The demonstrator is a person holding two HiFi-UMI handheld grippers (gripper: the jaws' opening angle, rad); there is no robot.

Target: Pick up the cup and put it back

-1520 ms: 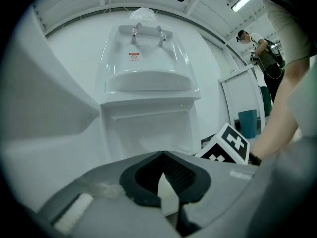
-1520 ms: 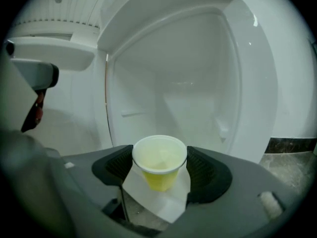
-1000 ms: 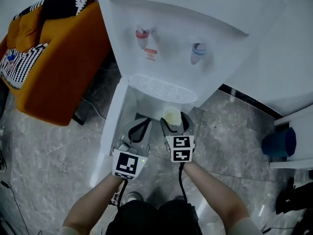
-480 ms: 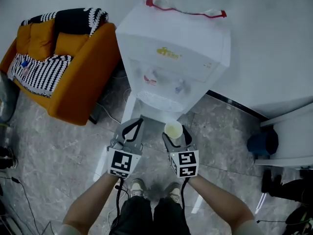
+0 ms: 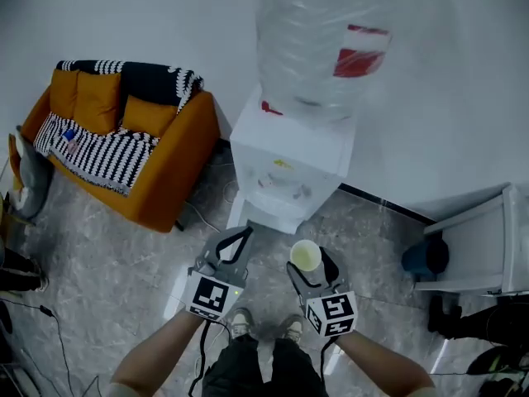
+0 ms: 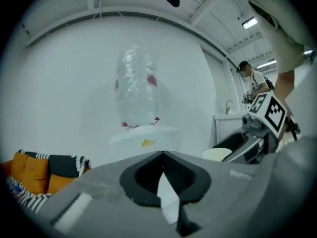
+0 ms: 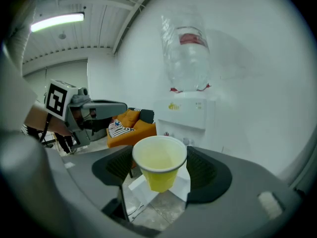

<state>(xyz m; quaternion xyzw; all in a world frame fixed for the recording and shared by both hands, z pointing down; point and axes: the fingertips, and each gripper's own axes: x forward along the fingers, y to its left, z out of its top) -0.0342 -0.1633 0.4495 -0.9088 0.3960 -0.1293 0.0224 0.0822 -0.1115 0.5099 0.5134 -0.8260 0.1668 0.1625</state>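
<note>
A yellow paper cup (image 5: 306, 255) stands upright between the jaws of my right gripper (image 5: 311, 260), which is shut on it. In the right gripper view the cup (image 7: 159, 158) fills the middle, pinched at its sides by the dark pads (image 7: 117, 165), and it looks empty. My left gripper (image 5: 239, 236) hangs beside it on the left, shut with nothing in it; in its own view the left gripper (image 6: 162, 155) shows its tips meeting. Both grippers are held in the air in front of the white water dispenser (image 5: 288, 169) with its clear bottle (image 5: 318, 40).
An orange sofa (image 5: 157, 190) with a striped blanket stands left of the dispenser. A white cabinet (image 5: 488, 238) and a dark blue bin (image 5: 426, 257) stand at the right. Cables (image 5: 50, 329) lie on the grey marble floor. A person (image 6: 253, 83) stands far off by a sink.
Both grippers have risen with the cup, away from the dispenser's low shelf. The head view has lifted too, so the whole dispenser and its bottle now show.
</note>
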